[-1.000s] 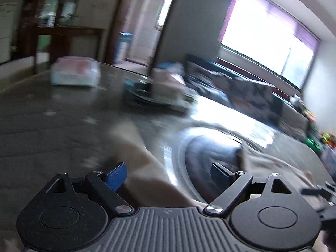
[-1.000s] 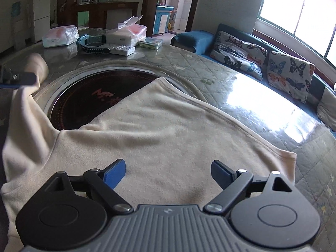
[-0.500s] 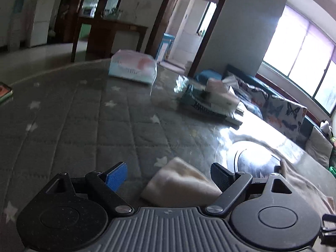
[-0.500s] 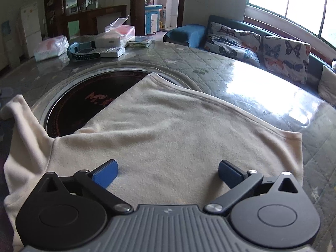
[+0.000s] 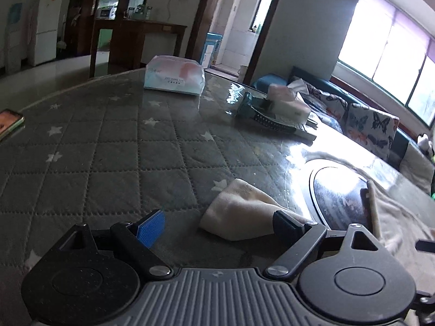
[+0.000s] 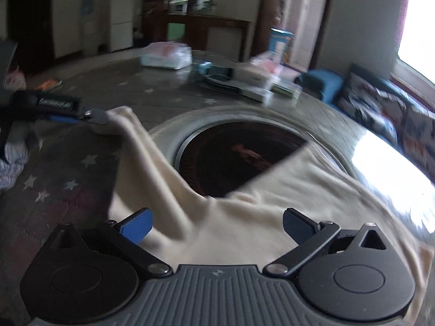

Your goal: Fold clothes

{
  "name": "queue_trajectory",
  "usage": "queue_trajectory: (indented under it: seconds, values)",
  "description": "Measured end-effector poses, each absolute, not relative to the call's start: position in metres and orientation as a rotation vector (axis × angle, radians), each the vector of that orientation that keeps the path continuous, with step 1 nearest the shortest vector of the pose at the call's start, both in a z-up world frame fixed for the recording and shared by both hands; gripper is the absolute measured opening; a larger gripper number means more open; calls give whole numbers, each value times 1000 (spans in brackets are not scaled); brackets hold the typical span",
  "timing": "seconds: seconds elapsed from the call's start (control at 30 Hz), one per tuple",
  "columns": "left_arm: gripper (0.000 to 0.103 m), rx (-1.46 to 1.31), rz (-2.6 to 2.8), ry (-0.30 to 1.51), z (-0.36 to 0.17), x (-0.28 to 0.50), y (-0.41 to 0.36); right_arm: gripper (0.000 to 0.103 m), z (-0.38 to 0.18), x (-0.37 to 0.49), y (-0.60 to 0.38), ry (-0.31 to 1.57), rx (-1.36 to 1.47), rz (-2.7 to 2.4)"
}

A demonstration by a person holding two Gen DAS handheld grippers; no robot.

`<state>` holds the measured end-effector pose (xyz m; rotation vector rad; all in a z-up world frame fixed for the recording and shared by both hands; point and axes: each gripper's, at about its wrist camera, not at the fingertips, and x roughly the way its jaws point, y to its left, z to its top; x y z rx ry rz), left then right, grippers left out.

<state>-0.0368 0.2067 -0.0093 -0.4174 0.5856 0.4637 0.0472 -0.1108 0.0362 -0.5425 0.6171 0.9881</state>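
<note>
A cream top (image 6: 261,212) lies spread on a round table (image 5: 114,146) with a grey quilted cover under glass. Its body drapes partly over the dark round inset (image 6: 239,157) at the table's middle, and one sleeve stretches out to the side.

The left gripper (image 5: 217,225) hovers low over the sleeve's cuff (image 5: 239,212). Its jaws stand wide, one on each side of the cuff, and the blue pads do not press on the cloth. The right gripper (image 6: 217,225) hangs above the body of the top; its jaws have just been opening and now gape as wide as they go, with cloth below them but nothing held.

The cloth looks soft, light and limp (it sags and wrinkles wherever it is not flat), so it would likely droop from any single pinch and slide easily on the glassy surface. The cuff's doubled hem seems the firmest place to take hold, and pinching shoulder and hem edges would probably keep a fold straight.

A tissue pack (image 5: 175,77) and other clutter sit well apart at the far side.
</note>
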Motion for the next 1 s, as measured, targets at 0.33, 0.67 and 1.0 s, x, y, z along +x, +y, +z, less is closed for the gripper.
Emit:
queue_trajectory:
  seconds: [0.33,0.67,1.0]
  values:
    - [89,-332,480,603,-6,-14,216,103,25,24,-84,556,-698,1037]
    - [88,-159,513,675,-13,38,227,103,26,13,-88,605,-708,1130]
    - [64,-263,260,700,8,12,242,103,26,15,-92,612,-699,1153]
